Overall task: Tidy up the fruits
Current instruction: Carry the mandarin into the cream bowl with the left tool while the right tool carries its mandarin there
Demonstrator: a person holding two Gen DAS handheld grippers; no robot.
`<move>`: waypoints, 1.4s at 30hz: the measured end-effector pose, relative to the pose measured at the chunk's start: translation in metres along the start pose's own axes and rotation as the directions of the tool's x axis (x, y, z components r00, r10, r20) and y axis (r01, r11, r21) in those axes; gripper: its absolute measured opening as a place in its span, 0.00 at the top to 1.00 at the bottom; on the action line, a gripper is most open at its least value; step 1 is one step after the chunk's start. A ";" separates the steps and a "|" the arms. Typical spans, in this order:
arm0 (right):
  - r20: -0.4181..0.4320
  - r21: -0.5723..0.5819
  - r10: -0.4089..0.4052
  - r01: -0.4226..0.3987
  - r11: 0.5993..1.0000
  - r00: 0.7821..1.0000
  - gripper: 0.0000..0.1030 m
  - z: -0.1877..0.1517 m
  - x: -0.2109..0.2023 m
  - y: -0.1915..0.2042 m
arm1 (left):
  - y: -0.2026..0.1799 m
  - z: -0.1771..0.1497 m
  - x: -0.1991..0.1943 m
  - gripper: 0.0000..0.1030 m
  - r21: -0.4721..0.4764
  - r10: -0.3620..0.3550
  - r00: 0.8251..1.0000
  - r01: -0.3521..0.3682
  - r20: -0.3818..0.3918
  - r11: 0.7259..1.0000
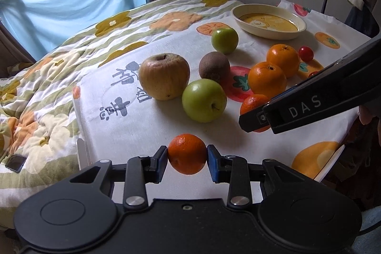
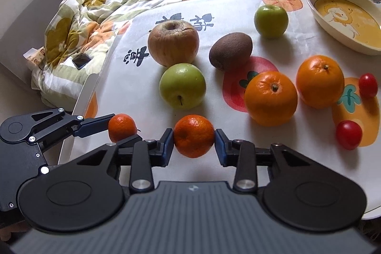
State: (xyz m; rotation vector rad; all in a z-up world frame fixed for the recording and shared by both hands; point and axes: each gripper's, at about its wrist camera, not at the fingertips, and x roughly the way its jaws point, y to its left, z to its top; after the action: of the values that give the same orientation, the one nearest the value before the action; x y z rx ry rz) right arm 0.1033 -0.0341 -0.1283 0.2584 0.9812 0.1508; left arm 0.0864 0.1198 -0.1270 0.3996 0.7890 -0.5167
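Observation:
My left gripper (image 1: 187, 154) is shut on a small mandarin (image 1: 187, 153) near the table's front edge; it also shows in the right wrist view (image 2: 122, 127). My right gripper (image 2: 194, 139) is shut on another small mandarin (image 2: 194, 139), partly hidden behind the right gripper's body in the left wrist view (image 1: 253, 104). On the cloth lie two larger oranges (image 2: 271, 98) (image 2: 320, 81), two green apples (image 2: 182, 86) (image 2: 271, 20), a wrinkled yellow apple (image 2: 173, 42), a kiwi (image 2: 230, 51) and two cherry tomatoes (image 2: 348, 135) (image 2: 368, 85).
A cream oval dish (image 2: 314, 7) with a yellow duck picture stands at the far right. The fruit-print cloth (image 2: 133, 85) covers a white table. A flowered quilt (image 2: 100, 6) with a phone (image 2: 81, 60) on it lies to the left.

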 end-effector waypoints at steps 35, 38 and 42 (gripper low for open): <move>0.132 -0.057 -0.064 0.072 0.996 0.989 0.50 0.164 -0.059 -0.315 | -0.143 0.275 0.143 0.62 -0.102 0.105 0.994 -0.103 0.021 0.989; 0.121 -0.047 -0.061 0.067 0.997 0.991 0.50 0.177 -0.043 -0.330 | -0.147 0.287 0.175 0.62 -0.093 0.095 0.995 -0.096 -0.012 0.991; 0.104 -0.033 -0.060 0.064 0.997 0.993 0.50 0.188 -0.025 -0.344 | -0.152 0.297 0.213 0.62 -0.076 0.095 0.994 -0.099 -0.053 0.992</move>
State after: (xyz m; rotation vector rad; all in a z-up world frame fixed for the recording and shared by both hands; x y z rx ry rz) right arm 0.2499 -0.3981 -0.1066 0.2002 0.8818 0.0974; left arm 0.2924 -0.2185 -0.1186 0.3772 0.8305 -0.3854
